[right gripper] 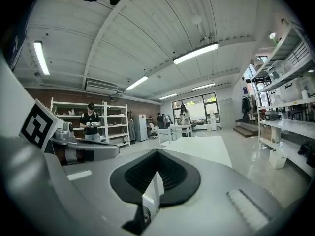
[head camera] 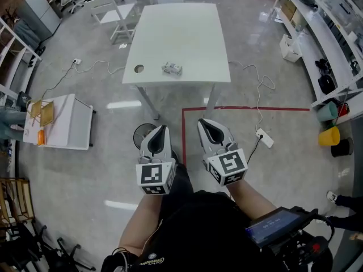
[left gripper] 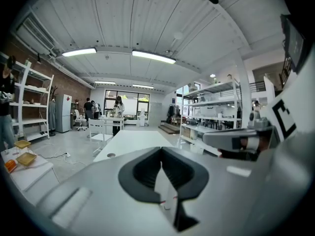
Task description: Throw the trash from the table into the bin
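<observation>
A small crumpled piece of grey-white trash [head camera: 172,68] lies near the front edge of the white table [head camera: 187,33], beside a round cable hole [head camera: 139,69]. My left gripper [head camera: 163,128] and right gripper [head camera: 203,122] are held side by side above the floor, short of the table and pointing toward it. Both have their jaws together with nothing between them. The left gripper view shows the closed jaws [left gripper: 161,150] with the table top [left gripper: 129,140] beyond; the right gripper view shows the same [right gripper: 157,152]. A dark round basket [head camera: 140,135] stands on the floor partly under my left gripper.
A red tape line [head camera: 244,109] marks the floor in front of the table. A power strip [head camera: 264,137] with its cable lies at the right. A low white side table [head camera: 65,123] is at the left, a yellow bucket [head camera: 329,136] and shelving at the right. People stand far off.
</observation>
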Action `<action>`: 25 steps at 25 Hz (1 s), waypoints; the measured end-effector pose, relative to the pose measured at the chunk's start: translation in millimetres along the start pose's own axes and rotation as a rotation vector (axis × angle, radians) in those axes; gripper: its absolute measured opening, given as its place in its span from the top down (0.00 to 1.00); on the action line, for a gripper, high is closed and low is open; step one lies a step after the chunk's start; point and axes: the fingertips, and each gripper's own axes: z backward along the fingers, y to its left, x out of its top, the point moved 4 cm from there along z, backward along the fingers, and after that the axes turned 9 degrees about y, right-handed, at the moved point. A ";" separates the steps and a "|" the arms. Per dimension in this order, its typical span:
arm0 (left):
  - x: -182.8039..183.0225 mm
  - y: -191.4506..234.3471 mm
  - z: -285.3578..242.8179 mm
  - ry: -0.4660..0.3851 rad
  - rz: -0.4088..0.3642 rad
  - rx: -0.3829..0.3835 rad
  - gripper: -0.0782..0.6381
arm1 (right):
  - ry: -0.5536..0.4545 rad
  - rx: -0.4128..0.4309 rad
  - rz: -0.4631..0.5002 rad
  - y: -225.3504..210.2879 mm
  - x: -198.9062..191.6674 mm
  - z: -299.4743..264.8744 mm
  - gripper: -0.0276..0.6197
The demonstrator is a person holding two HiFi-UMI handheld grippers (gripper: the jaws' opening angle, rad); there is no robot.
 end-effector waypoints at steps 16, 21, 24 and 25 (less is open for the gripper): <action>39.4 125.7 -197.8 0.136 0.045 -0.086 0.88 | 0.165 -0.031 -0.023 -62.5 52.9 -224.7 0.96; 26.4 132.4 -225.8 0.218 0.058 -0.064 0.88 | 0.333 0.080 0.056 -80.2 31.4 -279.8 0.83; 17.4 135.8 -239.7 0.253 0.098 -0.043 0.88 | 0.531 0.159 0.182 -97.5 2.2 -321.8 0.59; 14.2 135.2 -244.9 0.267 0.111 -0.034 0.88 | 0.603 0.178 0.234 -105.8 -8.2 -337.8 0.53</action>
